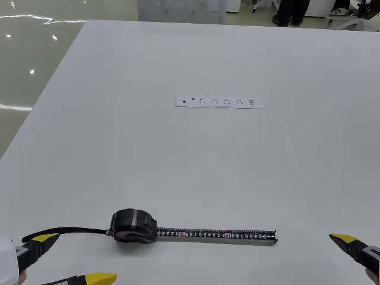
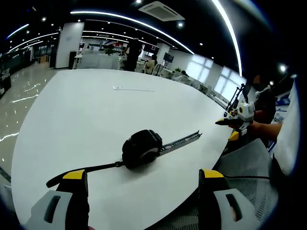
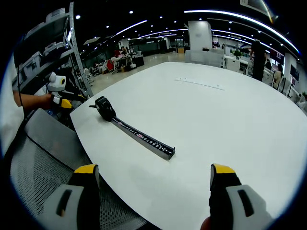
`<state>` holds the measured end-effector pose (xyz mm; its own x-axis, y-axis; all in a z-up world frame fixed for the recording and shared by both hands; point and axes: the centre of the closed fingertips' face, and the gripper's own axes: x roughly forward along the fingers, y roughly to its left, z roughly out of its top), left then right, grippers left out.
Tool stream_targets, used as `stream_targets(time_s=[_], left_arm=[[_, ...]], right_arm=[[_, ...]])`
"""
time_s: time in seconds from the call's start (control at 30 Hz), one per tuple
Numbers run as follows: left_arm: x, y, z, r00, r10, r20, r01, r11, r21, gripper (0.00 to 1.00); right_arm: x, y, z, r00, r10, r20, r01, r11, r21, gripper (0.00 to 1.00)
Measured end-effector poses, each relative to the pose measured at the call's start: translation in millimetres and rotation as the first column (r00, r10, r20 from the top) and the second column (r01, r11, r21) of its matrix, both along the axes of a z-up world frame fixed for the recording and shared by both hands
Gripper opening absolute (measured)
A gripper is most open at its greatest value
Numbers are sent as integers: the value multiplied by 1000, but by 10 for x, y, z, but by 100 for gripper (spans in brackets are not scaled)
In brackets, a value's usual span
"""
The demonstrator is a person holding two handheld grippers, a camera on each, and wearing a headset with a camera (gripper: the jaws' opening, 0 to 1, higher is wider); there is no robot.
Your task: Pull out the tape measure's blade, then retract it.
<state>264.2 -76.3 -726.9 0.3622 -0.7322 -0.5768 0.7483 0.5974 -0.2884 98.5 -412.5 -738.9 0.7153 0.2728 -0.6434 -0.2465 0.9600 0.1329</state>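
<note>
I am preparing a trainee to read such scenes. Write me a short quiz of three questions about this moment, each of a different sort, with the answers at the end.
1. True or false: the blade of the tape measure lies pulled out on the table.
2. Choose one. The left gripper is: A) shut on the blade; B) shut on the tape measure; C) open and holding nothing.
3. Short answer: which flat white thing lies on the table, farther from the person than the tape measure?

Key: 1 true; 2 C; 3 the power strip.
</note>
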Motion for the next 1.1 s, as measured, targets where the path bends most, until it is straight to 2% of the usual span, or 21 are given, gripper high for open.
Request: stream_targets(time_s=[0.13,0.3,0.73,1.1], left_arm=[[-1,16,17,1000,8,12,-8,1000,0,92],[-38,29,1,1000,5,-2,-5,1000,0,91],[-40,20,22,1000,13,6,-13,1000,-2,91],[-22,22,44,1000,8,25,-9,1000,10,91]], right_arm=[[-5,30,15,1000,2,5,-2,1000,2,97],[-16,21,-1,1000,3,0,-3,1000,4,97],[-28,44,1,1000,15,-6,-15,1000,8,97],[-36,57,-15,1000,17,-9,-17,1000,11,97]])
